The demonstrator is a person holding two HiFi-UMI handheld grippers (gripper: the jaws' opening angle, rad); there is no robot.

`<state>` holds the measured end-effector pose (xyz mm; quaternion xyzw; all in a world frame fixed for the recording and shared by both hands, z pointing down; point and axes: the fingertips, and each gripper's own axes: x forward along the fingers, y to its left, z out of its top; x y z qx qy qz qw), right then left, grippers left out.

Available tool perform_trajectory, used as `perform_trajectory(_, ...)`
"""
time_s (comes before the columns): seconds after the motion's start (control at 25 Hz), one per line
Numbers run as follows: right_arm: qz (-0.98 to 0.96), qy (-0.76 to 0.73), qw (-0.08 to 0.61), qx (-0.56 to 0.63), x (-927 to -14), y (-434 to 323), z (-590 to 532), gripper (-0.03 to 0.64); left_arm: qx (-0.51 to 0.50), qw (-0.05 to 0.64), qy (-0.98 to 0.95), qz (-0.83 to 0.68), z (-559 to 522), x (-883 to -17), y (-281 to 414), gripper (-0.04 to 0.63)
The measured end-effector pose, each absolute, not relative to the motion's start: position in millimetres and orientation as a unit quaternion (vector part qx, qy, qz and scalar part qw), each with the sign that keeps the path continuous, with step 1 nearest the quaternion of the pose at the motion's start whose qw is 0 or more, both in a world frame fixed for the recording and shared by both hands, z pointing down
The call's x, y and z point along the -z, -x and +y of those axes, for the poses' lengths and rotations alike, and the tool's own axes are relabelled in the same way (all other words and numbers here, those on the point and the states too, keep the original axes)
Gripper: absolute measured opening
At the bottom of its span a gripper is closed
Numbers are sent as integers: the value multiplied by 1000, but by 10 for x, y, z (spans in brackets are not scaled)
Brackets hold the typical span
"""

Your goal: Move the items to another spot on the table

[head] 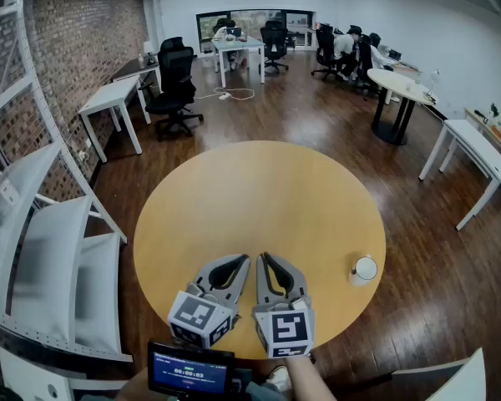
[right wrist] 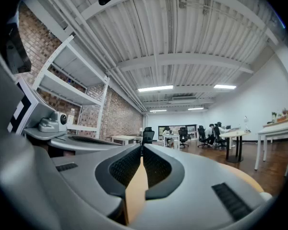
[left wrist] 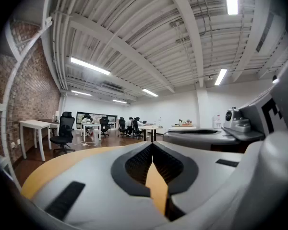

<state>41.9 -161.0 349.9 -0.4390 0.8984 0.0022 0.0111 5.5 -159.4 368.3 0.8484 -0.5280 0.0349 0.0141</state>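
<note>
On the round wooden table [head: 259,190], a small white cup-like item [head: 364,269] stands near the right edge. Both grippers rest side by side on the near part of the tabletop. My left gripper [head: 246,258] lies left of centre with its jaws closed tip to tip and nothing between them. My right gripper [head: 263,256] lies beside it, also shut and empty. The white item sits well to the right of both. In the left gripper view the tips [left wrist: 152,143] meet over the table; in the right gripper view the tips [right wrist: 141,146] also meet.
A white shelf rack [head: 33,224] stands close to the table's left side. White desks [head: 108,98] and black office chairs [head: 174,86] fill the room behind, with people seated at the far desks. A small screen device [head: 189,368] sits at the near edge.
</note>
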Motion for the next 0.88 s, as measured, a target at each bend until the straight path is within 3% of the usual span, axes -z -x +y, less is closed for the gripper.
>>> perform_trajectory(0.4, 867, 497, 6, -6, -3634, -1604, -1811, 30, -17, 8, -880, -475, -1792, -3767, -1239, 21)
perform_trajectory(0.48, 862, 507, 4, -2, -3680, -1847, -1838, 107, -14, 12, -887, -462, -1820, -3815, -1494, 32)
perform_trajectory(0.88, 824, 567, 7, -5, -3926, -2824, -2006, 150, -27, 22, -904, -425, -1897, -4005, -2287, 32)
